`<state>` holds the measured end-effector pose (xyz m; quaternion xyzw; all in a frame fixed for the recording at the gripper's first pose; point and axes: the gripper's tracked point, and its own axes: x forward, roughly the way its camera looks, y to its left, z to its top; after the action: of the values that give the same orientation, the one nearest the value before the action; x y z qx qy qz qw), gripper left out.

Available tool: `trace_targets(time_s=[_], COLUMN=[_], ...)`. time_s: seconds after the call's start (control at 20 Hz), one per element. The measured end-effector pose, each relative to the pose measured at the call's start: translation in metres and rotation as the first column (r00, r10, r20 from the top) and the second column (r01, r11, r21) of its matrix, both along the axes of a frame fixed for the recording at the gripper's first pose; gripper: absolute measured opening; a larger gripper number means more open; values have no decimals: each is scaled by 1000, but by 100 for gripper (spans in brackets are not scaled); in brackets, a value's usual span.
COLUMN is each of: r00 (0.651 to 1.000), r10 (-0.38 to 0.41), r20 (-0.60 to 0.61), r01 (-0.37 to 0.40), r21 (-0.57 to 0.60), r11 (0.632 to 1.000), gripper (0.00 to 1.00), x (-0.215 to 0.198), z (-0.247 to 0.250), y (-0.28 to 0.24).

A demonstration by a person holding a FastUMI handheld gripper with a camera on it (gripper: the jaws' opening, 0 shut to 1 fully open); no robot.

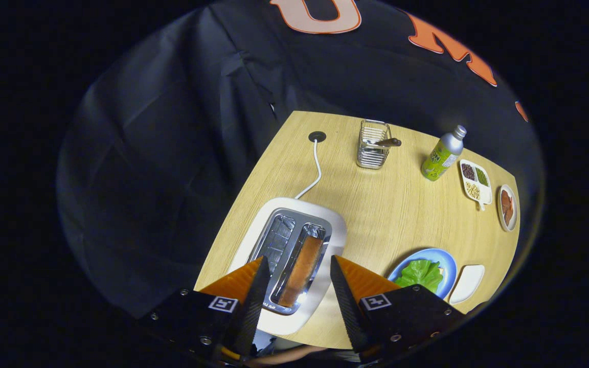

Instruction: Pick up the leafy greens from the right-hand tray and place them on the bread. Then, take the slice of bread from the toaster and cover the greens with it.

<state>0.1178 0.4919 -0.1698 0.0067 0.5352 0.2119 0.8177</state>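
Since the leafy greens point(420, 273) already lie on the blue plate point(447, 266) at about four o'clock from the toaster point(290, 263), the first half of the task looks done, though the bread beneath them is hidden and I cannot confirm it. What remains is the second half: the slice of bread point(302, 270) stands upright in the toaster's right-hand slot, while the left-hand slot is empty. The gripper point(297, 273) hangs above the toaster with its fingers point(253, 289) spread wide apart, holding nothing, and the slice sits between them in line with the gap. Judging by this, the step in hand is the descent onto the slice, followed by a carry toward four o'clock to cover the greens. An empty white tray point(467, 284) lies just beside the plate at three o'clock. Farther across the desk point(391, 214), toward one o'clock, stand a wire holder point(374, 144), a green bottle point(444, 155), a divided dish point(476, 184) and a small saucer point(507, 207).
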Motion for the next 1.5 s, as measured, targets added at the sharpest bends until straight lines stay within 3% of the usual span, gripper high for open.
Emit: trace_targets(time_s=[0.15, 0.5, 0.65, 1.0, 1.25, 1.5], r00=[1000, 999, 999, 995, 996, 992], r10=[-3, -32, -53, -82, -68, -97], r20=[-29, -11, 0, 48, 66, 75], r01=[3, 32, 53, 73, 45, 62], r21=[0, -37, 10, 170, 308, 372], r11=[1000, 999, 999, 983, 950, 926], gripper=[64, 29, 16, 14, 13, 14], x=[0, 9, 13, 13, 1, -4], z=[-8, -16, -8, 43, 85, 91], y=[11, 9, 4, -9, -22, -59])
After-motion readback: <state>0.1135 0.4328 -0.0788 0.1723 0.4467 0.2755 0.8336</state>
